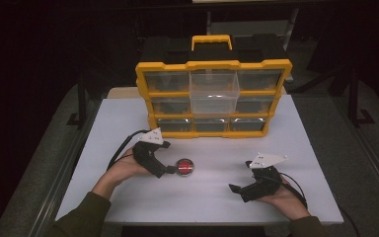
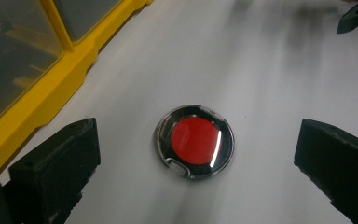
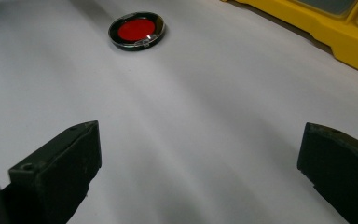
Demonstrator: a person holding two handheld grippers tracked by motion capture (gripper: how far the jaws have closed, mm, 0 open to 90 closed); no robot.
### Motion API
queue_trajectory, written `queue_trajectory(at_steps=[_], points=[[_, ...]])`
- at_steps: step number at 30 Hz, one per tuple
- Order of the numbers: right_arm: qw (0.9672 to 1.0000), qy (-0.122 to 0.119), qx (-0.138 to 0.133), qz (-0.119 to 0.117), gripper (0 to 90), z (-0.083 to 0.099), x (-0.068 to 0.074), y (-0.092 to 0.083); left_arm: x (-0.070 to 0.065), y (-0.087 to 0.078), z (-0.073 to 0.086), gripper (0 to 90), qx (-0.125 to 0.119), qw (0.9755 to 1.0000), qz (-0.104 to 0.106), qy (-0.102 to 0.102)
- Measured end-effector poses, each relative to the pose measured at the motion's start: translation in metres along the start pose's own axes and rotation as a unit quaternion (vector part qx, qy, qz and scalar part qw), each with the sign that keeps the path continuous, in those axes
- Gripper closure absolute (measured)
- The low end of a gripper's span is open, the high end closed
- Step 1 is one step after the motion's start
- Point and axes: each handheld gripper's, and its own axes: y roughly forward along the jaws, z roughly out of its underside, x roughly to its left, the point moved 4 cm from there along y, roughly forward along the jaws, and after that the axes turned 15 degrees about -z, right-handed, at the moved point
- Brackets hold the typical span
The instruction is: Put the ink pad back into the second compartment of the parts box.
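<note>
A small round case [image 1: 184, 167] with a red centre and a clear black-rimmed lid lies flat on the white table [image 1: 207, 197]. My left gripper [image 1: 168, 170] sits just left of it, open, its jaws spread wide to either side of the round case [image 2: 195, 141] without touching it. My right gripper [image 1: 236, 189] rests open near the front right of the table, pointing left, with nothing between its jaws. From there the round case [image 3: 137, 31] lies well ahead.
A yellow organiser [image 1: 213, 98] with clear drawers and a black-and-yellow handle stands upright at the back of the table. Its top middle drawer [image 1: 214, 89] is pulled out toward me. The organiser's yellow frame [image 2: 42, 98] runs close to the left gripper.
</note>
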Motion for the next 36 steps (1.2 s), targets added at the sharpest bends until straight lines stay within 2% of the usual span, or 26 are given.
queue_trajectory(at_steps=[25,31,36], points=[[1.0000,-0.001,0.001,-0.002,0.0,0.000,0.000,0.000,-0.005,0.018,-0.018,0.0,0.002,0.9999,0.005,0.010],[1.0000,-0.001,-0.001,-0.002,0.0,0.000,0.000,-0.001,-0.009,0.025,-0.023,0.0,0.004,0.9998,0.004,0.020],[1.0000,-0.002,-0.002,-0.002,0.0,0.000,0.001,-0.001,-0.010,0.029,-0.027,0.0,-0.002,0.9998,0.005,0.020]])
